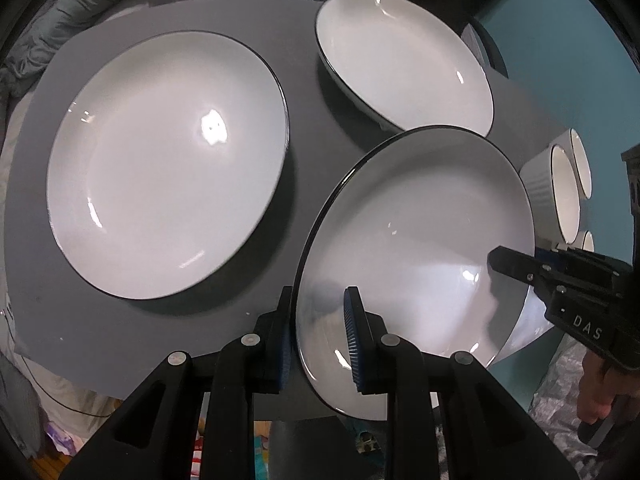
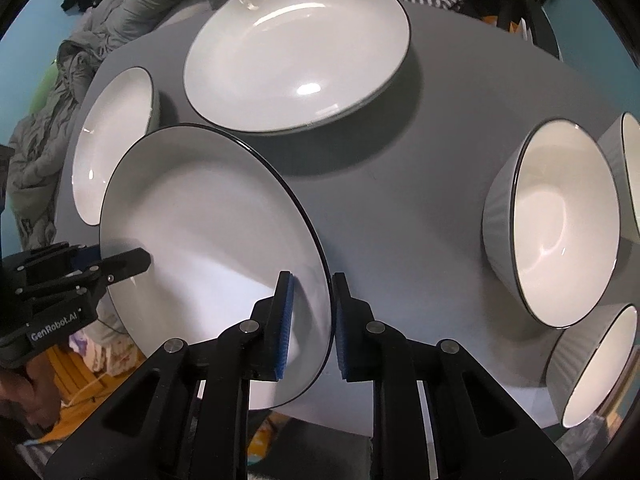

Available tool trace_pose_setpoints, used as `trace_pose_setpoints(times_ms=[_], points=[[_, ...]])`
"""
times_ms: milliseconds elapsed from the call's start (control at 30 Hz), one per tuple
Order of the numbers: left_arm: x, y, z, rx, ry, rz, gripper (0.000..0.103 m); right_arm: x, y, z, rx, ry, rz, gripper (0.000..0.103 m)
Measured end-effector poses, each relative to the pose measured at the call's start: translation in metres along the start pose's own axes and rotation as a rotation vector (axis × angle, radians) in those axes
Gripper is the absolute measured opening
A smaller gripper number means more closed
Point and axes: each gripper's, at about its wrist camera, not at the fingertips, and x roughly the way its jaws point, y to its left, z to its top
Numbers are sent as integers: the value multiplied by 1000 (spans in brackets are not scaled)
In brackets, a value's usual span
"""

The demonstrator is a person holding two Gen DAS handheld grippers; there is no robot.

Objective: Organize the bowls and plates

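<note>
Both tools clamp one plate [image 1: 420,240] by opposite rims: left tool [image 1: 320,336], right tool [image 2: 312,324] | keep level | stack onto table [image 2: 400,220] plate [image 1: 168,160].

Each camera sits just behind its own fingers, looking down and forward over the grey counter [image 1: 224,16] at close range. The left view faces rightward, the right view leftward; both share the lifted plate [image 1: 420,248] and two resting plates.
</note>
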Motion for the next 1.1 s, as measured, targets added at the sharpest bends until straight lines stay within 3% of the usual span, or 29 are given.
trace_pose_setpoints(times_ms=[467, 800, 1100], points=[[-35, 30, 3, -54, -68, 37, 24, -23, 17, 23, -54, -34, 41, 16], [-53, 66, 12, -123, -101, 74, 24, -15, 73, 62, -144, -34, 60, 16], [-45, 104, 31, -167, -85, 88, 26, 4, 112, 97, -178, -8, 47, 16]])
